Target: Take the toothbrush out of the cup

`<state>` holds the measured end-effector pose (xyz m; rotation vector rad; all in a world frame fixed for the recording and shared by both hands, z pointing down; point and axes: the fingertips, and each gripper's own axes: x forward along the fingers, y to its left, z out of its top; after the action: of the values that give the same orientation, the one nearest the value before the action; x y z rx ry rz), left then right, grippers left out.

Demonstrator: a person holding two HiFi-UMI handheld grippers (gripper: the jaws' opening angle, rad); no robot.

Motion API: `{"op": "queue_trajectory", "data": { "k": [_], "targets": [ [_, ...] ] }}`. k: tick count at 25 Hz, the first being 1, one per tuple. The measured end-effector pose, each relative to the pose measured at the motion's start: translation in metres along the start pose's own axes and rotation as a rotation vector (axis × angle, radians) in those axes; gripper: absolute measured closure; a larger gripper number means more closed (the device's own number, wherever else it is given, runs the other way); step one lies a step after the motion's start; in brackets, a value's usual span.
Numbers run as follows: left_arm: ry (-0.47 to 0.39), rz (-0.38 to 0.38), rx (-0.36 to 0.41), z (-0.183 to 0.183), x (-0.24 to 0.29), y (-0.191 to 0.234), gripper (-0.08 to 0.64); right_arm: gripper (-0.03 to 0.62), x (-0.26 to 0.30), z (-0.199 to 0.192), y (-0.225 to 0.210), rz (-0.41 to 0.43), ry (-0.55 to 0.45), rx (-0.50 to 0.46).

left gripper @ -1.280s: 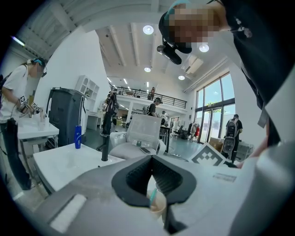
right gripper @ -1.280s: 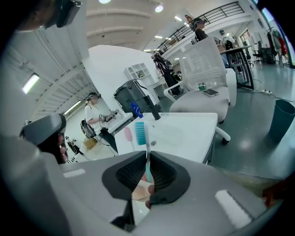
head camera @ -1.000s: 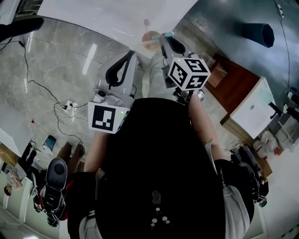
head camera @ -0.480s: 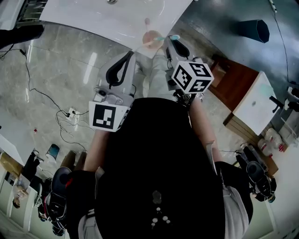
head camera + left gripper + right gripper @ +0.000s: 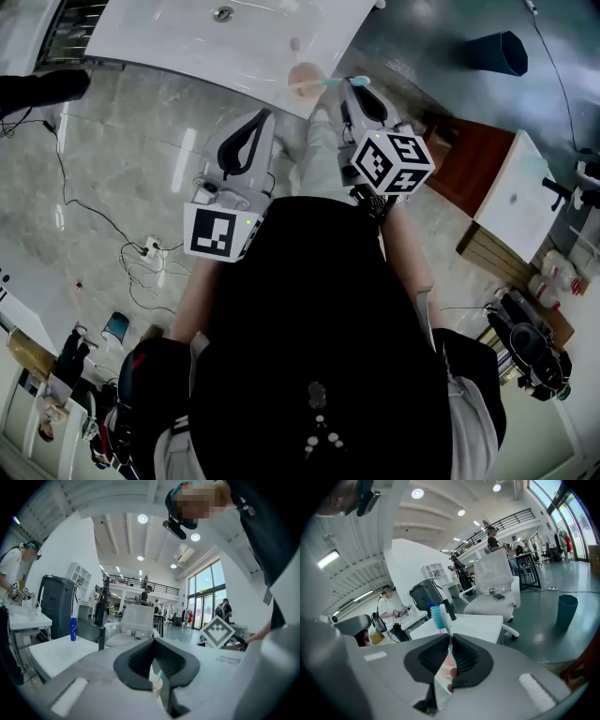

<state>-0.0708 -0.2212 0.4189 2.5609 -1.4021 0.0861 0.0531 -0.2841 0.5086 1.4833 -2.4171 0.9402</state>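
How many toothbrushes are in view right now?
1: the toothbrush is pinched in the right gripper, bristles up, near the cup. The cup's inside is mostly hidden, so another may be there.

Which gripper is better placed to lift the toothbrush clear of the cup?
Right. The right gripper is clamped on the toothbrush, with the cup just below its jaws. The left gripper is shut on nothing and sits short of the cup.
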Motion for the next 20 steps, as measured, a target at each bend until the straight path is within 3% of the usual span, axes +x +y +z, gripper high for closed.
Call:
{"op": "queue_trajectory", "data": {
  "k": [20],
  "targets": [
    [-0.099,-0.040,0.018,0.025,-0.026,-0.009,0.558,0.566,-0.077,0.037,0.036,-0.043,-0.138,-0.079]
  ]
}}
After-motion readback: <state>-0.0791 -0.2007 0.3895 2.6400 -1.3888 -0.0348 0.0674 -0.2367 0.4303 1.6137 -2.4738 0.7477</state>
